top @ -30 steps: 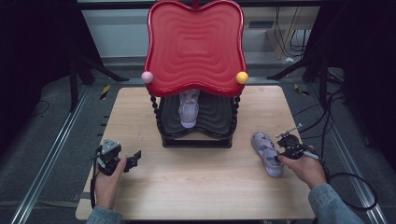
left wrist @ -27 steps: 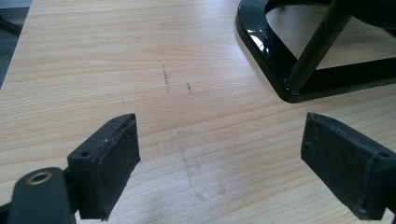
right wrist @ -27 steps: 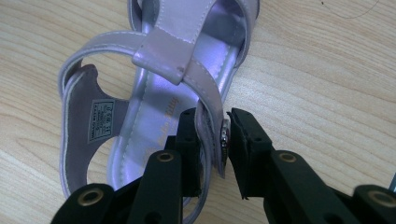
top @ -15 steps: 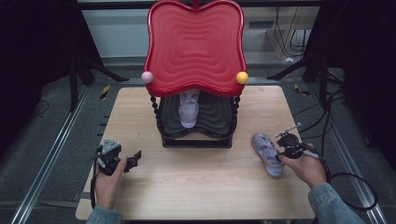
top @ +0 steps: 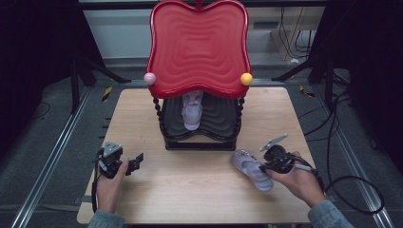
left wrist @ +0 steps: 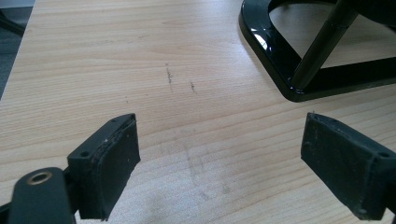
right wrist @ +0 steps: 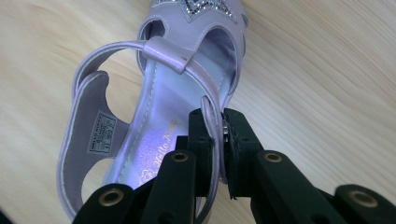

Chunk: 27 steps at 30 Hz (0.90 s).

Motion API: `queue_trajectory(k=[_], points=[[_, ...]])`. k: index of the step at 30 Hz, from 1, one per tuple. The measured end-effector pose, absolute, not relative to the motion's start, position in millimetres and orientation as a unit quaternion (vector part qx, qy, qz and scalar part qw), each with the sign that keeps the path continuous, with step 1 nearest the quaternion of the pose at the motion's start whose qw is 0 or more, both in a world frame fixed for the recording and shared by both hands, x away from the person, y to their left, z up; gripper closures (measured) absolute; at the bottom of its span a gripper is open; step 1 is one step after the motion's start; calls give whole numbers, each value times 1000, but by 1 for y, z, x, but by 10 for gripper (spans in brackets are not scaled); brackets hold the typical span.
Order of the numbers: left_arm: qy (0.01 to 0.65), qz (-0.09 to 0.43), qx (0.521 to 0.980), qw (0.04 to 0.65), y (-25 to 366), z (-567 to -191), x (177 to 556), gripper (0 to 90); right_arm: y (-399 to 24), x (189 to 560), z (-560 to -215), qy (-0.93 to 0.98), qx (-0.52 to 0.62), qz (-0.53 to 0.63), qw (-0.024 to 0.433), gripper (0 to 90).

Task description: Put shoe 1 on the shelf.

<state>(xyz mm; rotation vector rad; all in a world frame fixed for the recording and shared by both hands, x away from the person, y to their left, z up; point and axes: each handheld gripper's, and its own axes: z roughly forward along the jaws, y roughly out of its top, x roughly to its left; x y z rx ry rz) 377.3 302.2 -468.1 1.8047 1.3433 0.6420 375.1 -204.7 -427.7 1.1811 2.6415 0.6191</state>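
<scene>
A lilac sandal (top: 248,167) with a glittery toe piece is at the front right of the wooden table (top: 190,199). My right gripper (top: 263,167) is shut on its side wall. In the right gripper view the jaws pinch the sandal (right wrist: 159,88) at its rim, with my right gripper (right wrist: 219,123) over the insole. A matching sandal (top: 192,110) lies on the black lower shelf (top: 221,121) of the rack. My left gripper (top: 136,161) stays at the front left, open, and in its own view my left gripper (left wrist: 222,137) has only bare wood between the jaws.
The rack has a wavy red top tray (top: 198,47) on beaded black posts, with a pink ball (top: 149,78) and a yellow ball (top: 246,78) at its corners. Its black base (left wrist: 275,53) lies ahead of the left gripper. Cables trail off the table's right side.
My right gripper has moved left and slightly toward the table's front edge, carrying the sandal with it. The left gripper has stayed where it was.
</scene>
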Motion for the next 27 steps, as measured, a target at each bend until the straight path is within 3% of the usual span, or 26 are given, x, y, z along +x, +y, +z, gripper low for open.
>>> queue_trajectory(k=[11, 25, 26, 27], points=[[532, 251, 707, 392, 304, -469, 377, 108, -132, 391, -438, 921, 290, 238, 100, 826], [529, 247, 713, 388, 300, -471, 378, 108, -142, 399, -461, 924, 310, 214, 71, 799], [531, 247, 711, 388, 301, -471, 378, 107, -143, 398, -459, 922, 319, 210, 73, 715], [532, 247, 710, 389, 301, -471, 377, 106, -144, 396, -457, 920, 321, 211, 74, 693]])
